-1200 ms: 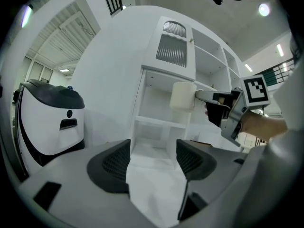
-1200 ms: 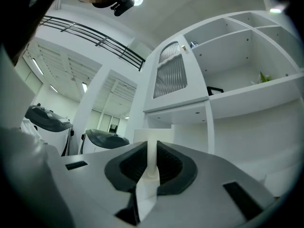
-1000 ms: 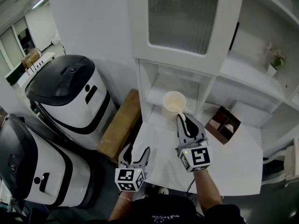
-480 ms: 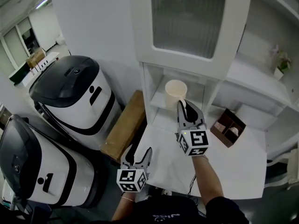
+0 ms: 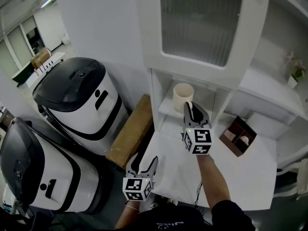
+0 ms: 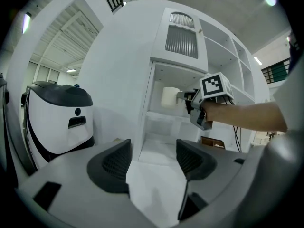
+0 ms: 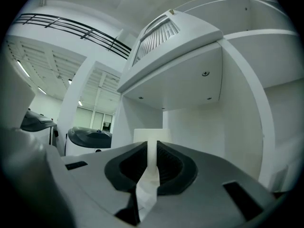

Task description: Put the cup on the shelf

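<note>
While the right claw (image 5: 191,108) grips the cup (image 5: 183,96) by its handle at the shelf (image 5: 165,109), the left claw (image 5: 142,160) hangs open below it.

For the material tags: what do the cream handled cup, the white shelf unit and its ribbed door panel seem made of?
The cream handled cup: probably ceramic or plastic; matte, opaque surface. The white shelf unit: likely painted or laminated board; smooth, uniform, flat panels. The ribbed door panel: apparently fluted translucent glass or acrylic; fine vertical lines, greyish.
</note>
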A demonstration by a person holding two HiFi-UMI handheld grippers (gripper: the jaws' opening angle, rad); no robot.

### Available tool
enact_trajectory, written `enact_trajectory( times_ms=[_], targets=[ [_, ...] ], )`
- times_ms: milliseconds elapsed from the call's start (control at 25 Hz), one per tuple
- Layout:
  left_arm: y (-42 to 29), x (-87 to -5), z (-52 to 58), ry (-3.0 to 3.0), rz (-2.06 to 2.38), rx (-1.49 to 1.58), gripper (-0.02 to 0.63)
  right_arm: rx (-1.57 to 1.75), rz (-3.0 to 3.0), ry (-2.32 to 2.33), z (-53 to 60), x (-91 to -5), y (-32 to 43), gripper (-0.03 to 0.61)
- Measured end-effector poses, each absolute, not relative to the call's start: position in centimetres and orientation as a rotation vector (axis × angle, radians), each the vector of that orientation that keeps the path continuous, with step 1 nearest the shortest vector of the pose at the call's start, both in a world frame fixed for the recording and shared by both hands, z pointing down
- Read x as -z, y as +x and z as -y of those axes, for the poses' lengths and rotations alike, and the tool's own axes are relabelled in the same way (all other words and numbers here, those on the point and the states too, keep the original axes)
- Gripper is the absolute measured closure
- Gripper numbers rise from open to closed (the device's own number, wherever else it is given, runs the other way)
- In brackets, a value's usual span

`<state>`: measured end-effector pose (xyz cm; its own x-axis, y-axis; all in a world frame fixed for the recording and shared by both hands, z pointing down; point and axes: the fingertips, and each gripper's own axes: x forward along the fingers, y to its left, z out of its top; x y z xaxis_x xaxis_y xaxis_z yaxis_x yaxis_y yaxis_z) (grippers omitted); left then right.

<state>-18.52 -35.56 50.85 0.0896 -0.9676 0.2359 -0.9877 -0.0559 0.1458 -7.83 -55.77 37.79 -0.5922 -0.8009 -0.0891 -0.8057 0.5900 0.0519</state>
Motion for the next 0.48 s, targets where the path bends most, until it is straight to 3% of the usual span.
enact_trajectory(
  times_ms=[480],
  targets=[
    [-20.0,-51.7,34.8,2.039,1.984,-0.125,0.314,-0.126,-2.813,-1.474,59.4,-39.5,-9.8,0.531]
  ],
)
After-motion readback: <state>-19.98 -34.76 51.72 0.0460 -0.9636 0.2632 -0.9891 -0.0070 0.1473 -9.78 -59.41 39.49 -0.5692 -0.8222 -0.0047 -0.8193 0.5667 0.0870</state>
